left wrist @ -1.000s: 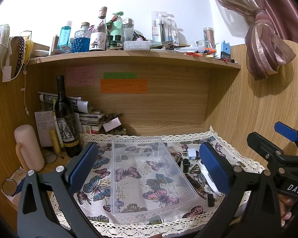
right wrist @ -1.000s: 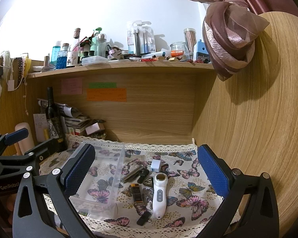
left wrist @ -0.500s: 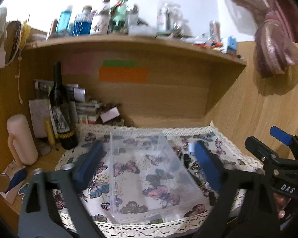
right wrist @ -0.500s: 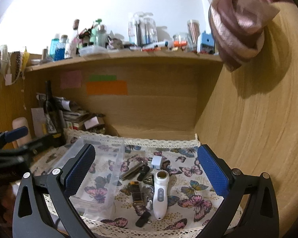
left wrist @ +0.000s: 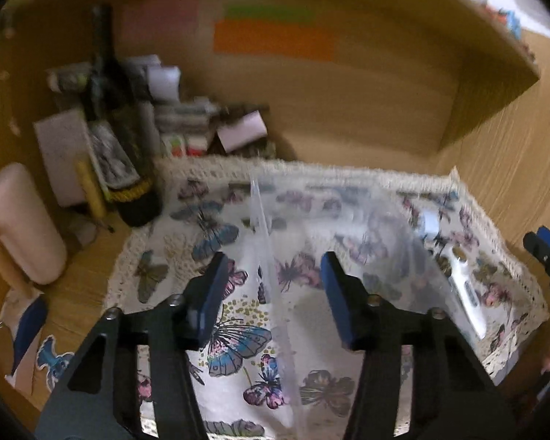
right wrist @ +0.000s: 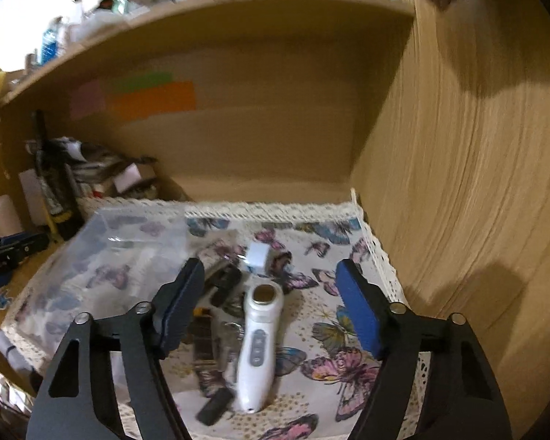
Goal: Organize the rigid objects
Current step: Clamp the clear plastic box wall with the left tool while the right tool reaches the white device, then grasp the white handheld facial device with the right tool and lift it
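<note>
The left gripper (left wrist: 271,286) straddles the near wall of the clear bin (left wrist: 348,242), its fingers (left wrist: 209,293) part-open and just closing, the thin wall between them but not yet pinched, probably to steady the bin for loading. The right gripper (right wrist: 271,311) brackets the white device (right wrist: 258,344), fingers (right wrist: 359,315) also just closing, clear of it on both sides. The device is smooth, rounded plastic, lying flat on the butterfly cloth (right wrist: 348,366) covering the bench. Small dark pieces (right wrist: 223,286) lie left of it, toward the bin.
</note>
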